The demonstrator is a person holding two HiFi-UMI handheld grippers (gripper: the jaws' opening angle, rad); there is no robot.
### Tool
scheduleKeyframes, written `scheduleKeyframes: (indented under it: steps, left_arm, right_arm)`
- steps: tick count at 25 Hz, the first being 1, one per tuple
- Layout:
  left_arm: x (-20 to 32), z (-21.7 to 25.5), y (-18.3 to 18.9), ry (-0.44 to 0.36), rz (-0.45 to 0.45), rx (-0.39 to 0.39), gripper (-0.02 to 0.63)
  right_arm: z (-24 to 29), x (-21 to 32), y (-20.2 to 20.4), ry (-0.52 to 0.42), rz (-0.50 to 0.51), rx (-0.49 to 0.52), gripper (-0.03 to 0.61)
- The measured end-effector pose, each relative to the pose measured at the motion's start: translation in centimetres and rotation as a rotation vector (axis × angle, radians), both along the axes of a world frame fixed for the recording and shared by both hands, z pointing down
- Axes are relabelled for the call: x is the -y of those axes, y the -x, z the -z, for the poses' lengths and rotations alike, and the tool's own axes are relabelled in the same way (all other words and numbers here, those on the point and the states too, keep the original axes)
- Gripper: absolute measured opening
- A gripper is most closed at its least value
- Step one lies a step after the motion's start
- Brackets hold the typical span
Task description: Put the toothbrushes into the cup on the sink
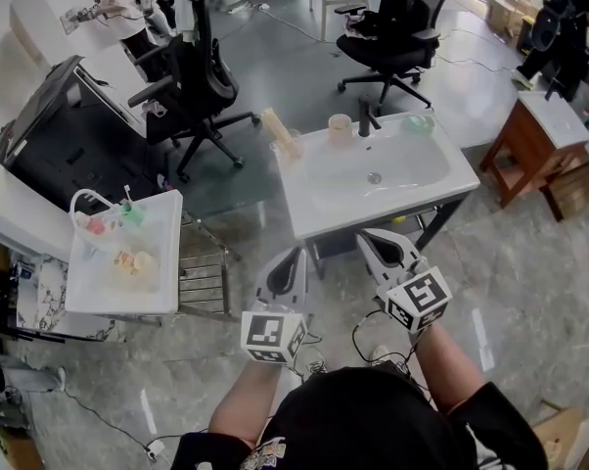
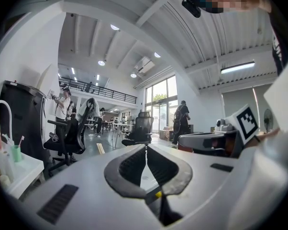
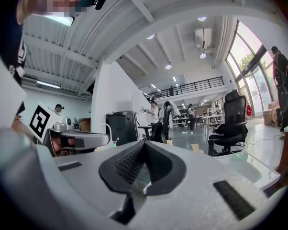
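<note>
The white sink (image 1: 314,209) stands in the middle of the head view, with a beige cup (image 1: 340,127) on its back rim beside the dark faucet (image 1: 366,117). Toothbrushes (image 1: 128,197) stick up from a green cup (image 1: 132,214) on a white side table (image 1: 167,262) to the left; that green cup (image 2: 16,153) also shows at the left edge of the left gripper view. My left gripper (image 1: 296,256) and right gripper (image 1: 369,239) hover side by side in front of the sink's near edge. Both are shut and hold nothing, with the left gripper (image 2: 145,147) and the right gripper (image 3: 145,143) each having its jaws pressed together.
A tan box-like item (image 1: 282,133) and a pale green dish (image 1: 419,122) sit on the sink's back rim. Black office chairs (image 1: 202,81) stand behind the sink, a wooden stand (image 1: 529,140) to its right. A pink item (image 1: 94,225) and other toiletries share the side table. Cables lie on the floor.
</note>
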State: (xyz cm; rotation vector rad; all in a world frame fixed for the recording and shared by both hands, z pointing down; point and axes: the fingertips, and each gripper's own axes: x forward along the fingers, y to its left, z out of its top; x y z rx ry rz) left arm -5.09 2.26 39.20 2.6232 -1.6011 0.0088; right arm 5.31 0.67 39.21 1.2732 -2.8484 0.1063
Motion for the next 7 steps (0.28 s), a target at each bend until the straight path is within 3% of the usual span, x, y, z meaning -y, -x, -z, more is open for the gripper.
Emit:
scheduleKeyframes:
  steps: [7]
  left_arm:
    - [-0.13, 0.14, 0.20, -0.003, -0.004, 0.005, 0.011]
  right_arm:
    - [0.04, -0.15, 0.16, -0.001, -0.002, 0.002, 0.006]
